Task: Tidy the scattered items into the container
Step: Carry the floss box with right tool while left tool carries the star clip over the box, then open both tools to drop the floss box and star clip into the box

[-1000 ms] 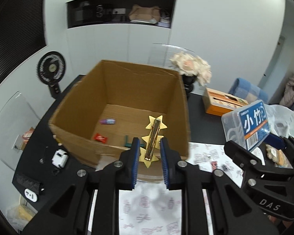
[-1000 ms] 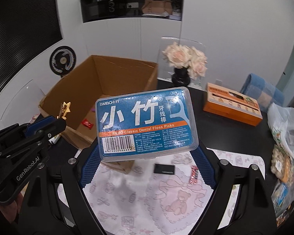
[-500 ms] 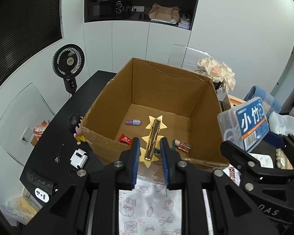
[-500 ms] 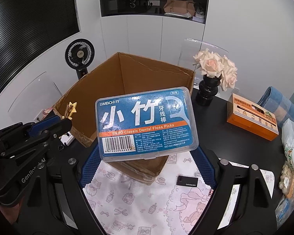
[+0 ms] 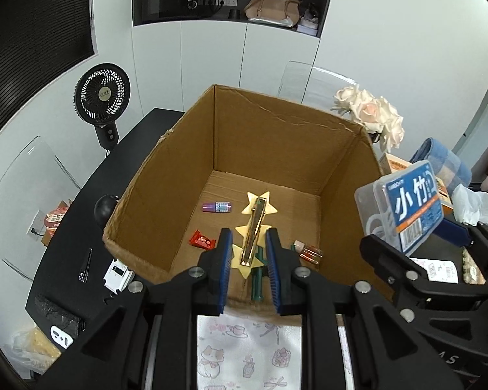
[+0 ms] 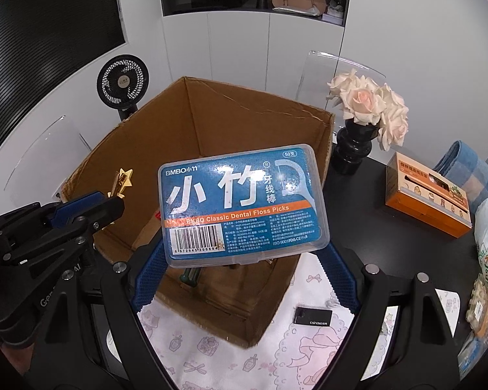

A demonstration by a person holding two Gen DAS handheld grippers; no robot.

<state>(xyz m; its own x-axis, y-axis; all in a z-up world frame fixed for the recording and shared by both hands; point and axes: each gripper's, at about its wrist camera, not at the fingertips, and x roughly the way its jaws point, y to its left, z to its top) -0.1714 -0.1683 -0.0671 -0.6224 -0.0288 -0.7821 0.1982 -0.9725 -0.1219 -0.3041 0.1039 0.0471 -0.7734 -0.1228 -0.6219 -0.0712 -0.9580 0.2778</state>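
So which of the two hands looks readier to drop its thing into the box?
Probably left. The left gripper holds the star clip over the cardboard box opening; the right gripper holds the floss box nearer the corner.

Cardboard box (image 5: 276, 136) open on top, walls upright; entry from above unobstructed. Floor centre and far part bare; small items lie along near wall. Fan (image 5: 102, 94) left of box, flower vase (image 6: 353, 149) right, both near its walls.
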